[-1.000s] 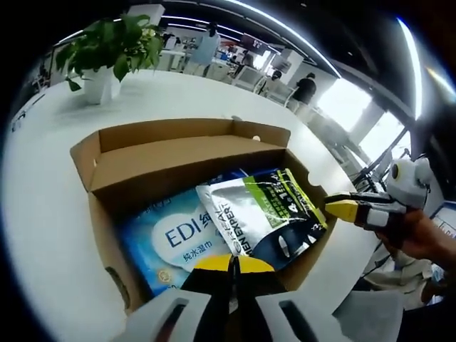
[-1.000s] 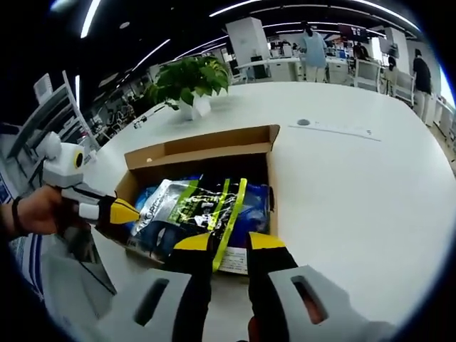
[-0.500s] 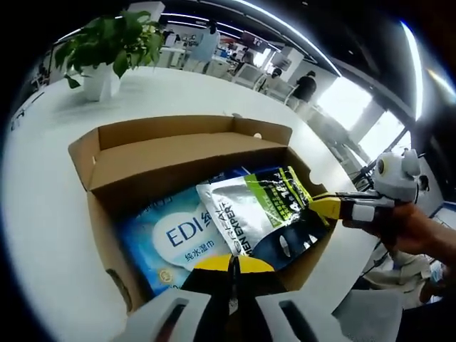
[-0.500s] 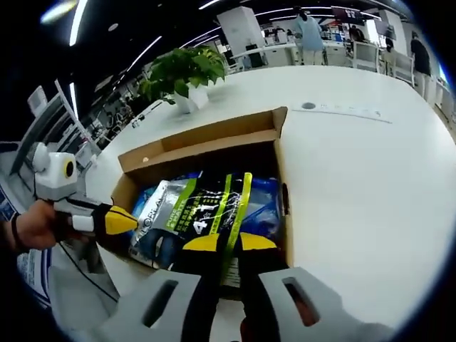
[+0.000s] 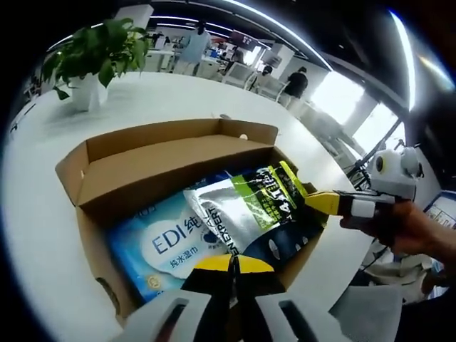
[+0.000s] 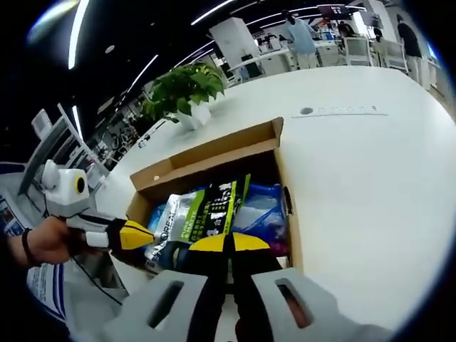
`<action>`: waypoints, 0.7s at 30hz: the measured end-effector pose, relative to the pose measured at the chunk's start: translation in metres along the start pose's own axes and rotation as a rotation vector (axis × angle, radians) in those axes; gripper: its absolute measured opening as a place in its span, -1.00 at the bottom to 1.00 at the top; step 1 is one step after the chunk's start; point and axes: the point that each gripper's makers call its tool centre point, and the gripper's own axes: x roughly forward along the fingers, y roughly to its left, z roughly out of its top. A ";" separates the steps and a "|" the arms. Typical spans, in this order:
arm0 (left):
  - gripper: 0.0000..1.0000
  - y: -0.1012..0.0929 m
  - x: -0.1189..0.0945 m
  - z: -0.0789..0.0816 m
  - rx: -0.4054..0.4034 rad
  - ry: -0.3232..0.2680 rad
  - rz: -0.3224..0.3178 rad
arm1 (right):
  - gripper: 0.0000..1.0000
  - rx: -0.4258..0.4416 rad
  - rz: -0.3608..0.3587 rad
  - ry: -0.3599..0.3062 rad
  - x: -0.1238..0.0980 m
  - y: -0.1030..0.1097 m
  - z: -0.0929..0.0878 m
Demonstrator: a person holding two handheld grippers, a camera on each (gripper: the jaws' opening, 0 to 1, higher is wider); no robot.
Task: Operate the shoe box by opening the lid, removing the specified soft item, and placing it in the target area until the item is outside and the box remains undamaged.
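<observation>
The open cardboard shoe box (image 5: 164, 160) (image 6: 206, 160) lies on a white table with its lid flap folded back. Inside lie a blue wipes pack (image 5: 167, 246) (image 6: 260, 210) and, on top of it, a silver, green and black pouch (image 5: 246, 214) (image 6: 203, 214). My right gripper (image 6: 228, 244) (image 5: 322, 202) is shut on the pouch's near edge, which is tilted up a little at that end. My left gripper (image 5: 229, 264) (image 6: 139, 234) is shut with nothing in it, hovering at the box's side wall.
A potted plant (image 5: 89, 60) (image 6: 182, 89) stands on the table (image 6: 356, 178) beyond the box. A small round disc (image 6: 306, 111) sits in the tabletop farther back. The table edge runs close to both hands. People and desks are far behind.
My right gripper's jaws have moved in and shut on the pouch's edge, and that end of the pouch has lifted slightly. The left gripper stays shut by the box.
</observation>
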 end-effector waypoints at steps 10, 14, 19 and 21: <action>-1.00 -0.020 0.003 0.010 0.044 0.001 -0.013 | -1.00 0.014 -0.005 -0.042 -0.017 -0.010 0.005; -1.00 -0.026 0.004 0.013 0.060 -0.004 -0.014 | -1.00 0.027 -0.005 -0.056 -0.021 -0.012 0.005; -1.00 -0.036 0.008 0.014 0.048 -0.016 -0.047 | -1.00 0.019 0.032 -0.057 -0.021 -0.003 0.002; -1.00 -0.034 0.010 0.013 0.081 -0.005 -0.018 | -0.99 -0.019 0.008 -0.036 -0.018 -0.005 -0.003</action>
